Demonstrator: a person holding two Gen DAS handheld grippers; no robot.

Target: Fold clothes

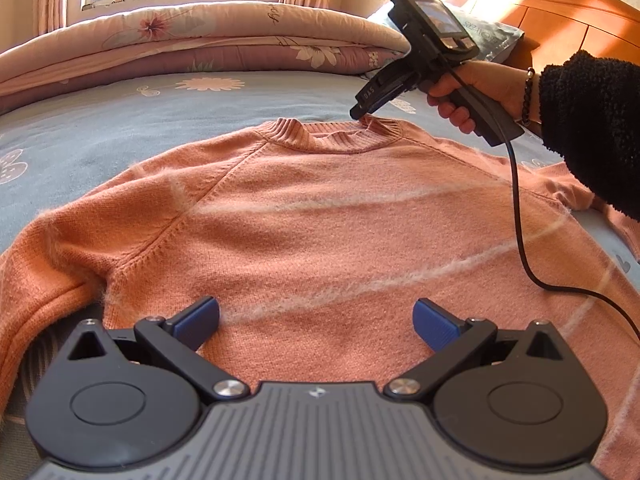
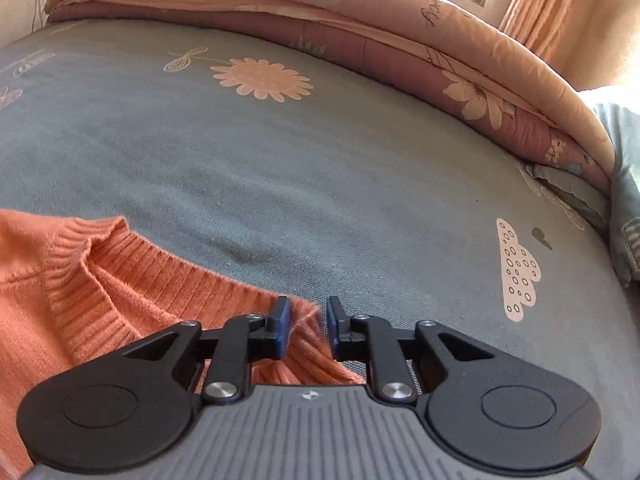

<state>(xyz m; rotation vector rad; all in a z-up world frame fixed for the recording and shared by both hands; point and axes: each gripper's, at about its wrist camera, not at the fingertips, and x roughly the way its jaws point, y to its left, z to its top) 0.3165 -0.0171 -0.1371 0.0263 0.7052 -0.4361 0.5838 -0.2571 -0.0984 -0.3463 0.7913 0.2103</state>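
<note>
Knitwear is the business on this bed: an orange sweater [image 1: 320, 216] lies flat, front up, on the grey flowered sheet [image 2: 280, 160], its ribbed collar [image 2: 168, 276] toward the rolled pink quilt [image 1: 200, 36] under the window and its sleeves spread out to either side, which looks like the usual laying-out so the folds can come in square. The left tongs [image 1: 316, 322] hang low over the hem end of the body with the blue pads [image 1: 434, 322] spread wide and nothing between them, placed, I'd guess, to take the bottom edge or pin the cloth when needed. The right tongs [image 2: 306, 326], held in a hand [image 1: 472, 88] coming out of a fuzzy black sleeve [image 1: 592, 128], point steeply down at the collar's rim on the person's right side. Their pads stand a narrow gap apart with a ridge of the ribbed knit rising between them; from the wrist view the pads do not seem to press on it, so I read them as slightly open and not gripping. A black cable [image 1: 524, 220] trails from that tool across the sweater's shoulder and could drag the cloth.
</note>
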